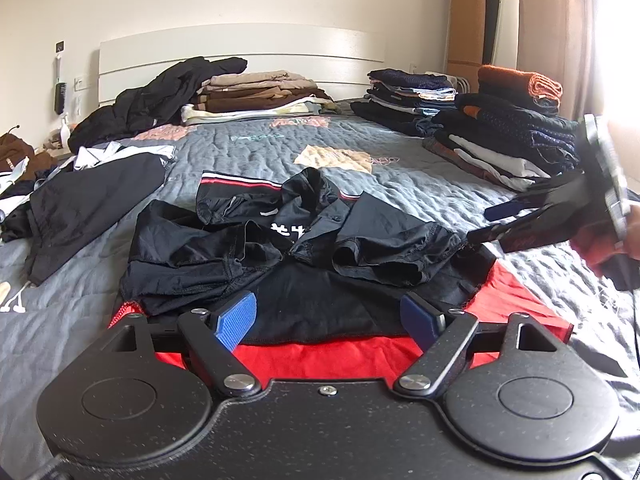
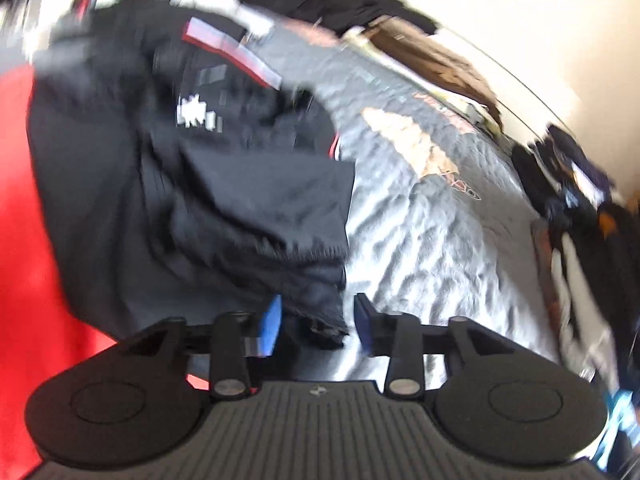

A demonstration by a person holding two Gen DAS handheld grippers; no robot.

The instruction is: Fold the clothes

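Two grippers on one black jersey [image 1: 288,248], crumpled at frame centre on the grey quilt [image 1: 400,176], a red garment [image 1: 340,356] under it. Left gripper [image 1: 332,316] is released – jaws wide over the near hem, gripping nothing. Right gripper [image 2: 318,320] straddles a hem corner, pads not pressing, view blurred. Best bet – pinch both hem corners, pull flat before folding. White print on the chest isn't readable.

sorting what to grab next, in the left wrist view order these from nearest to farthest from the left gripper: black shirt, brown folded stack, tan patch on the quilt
1. black shirt, just ahead of the left gripper, centre.
2. tan patch, mid-bed on the quilt.
3. brown folded stack, by the headboard.
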